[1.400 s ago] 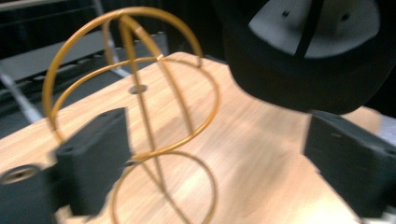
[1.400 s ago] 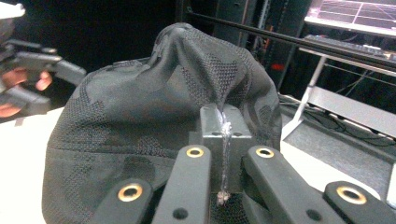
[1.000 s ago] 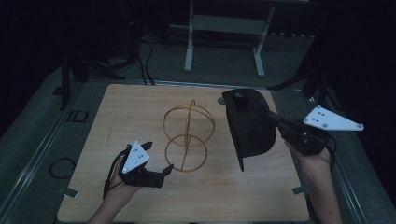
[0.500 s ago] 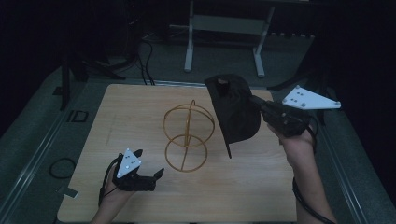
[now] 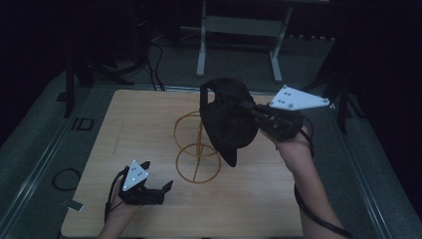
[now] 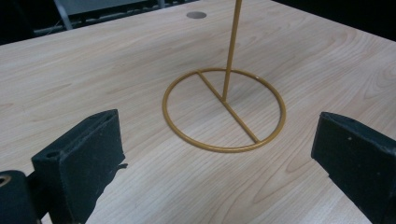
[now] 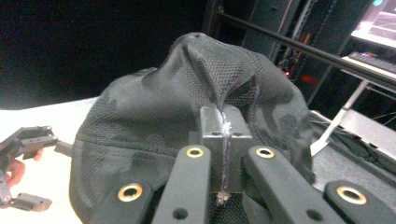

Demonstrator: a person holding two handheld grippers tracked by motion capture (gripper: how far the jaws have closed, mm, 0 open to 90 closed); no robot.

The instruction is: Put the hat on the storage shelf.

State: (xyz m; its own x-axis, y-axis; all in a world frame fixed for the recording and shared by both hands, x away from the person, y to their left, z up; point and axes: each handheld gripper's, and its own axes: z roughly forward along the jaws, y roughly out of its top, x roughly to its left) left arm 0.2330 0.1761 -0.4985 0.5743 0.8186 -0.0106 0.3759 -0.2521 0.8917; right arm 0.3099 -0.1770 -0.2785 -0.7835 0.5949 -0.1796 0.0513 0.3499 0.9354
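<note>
A black mesh cap [image 7: 187, 116] is being held aloft in the right gripper [image 7: 223, 135], its jaws pinched tight on a fold of fabric; being soft and light, it is sagging beyond the jaws, so a rim grip is judged firmer. The gold wire stand [image 5: 198, 144] is standing just beyond it, probably easily tipped. The left gripper [image 6: 219, 154] is being rested on the desk [image 5: 129, 129], jaws spread wide, with open room ahead of them.

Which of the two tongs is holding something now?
The right tongs: shut on the black cap, lifted beside the gold wire stand. The left tongs are open, holding nothing, low over the table.
</note>
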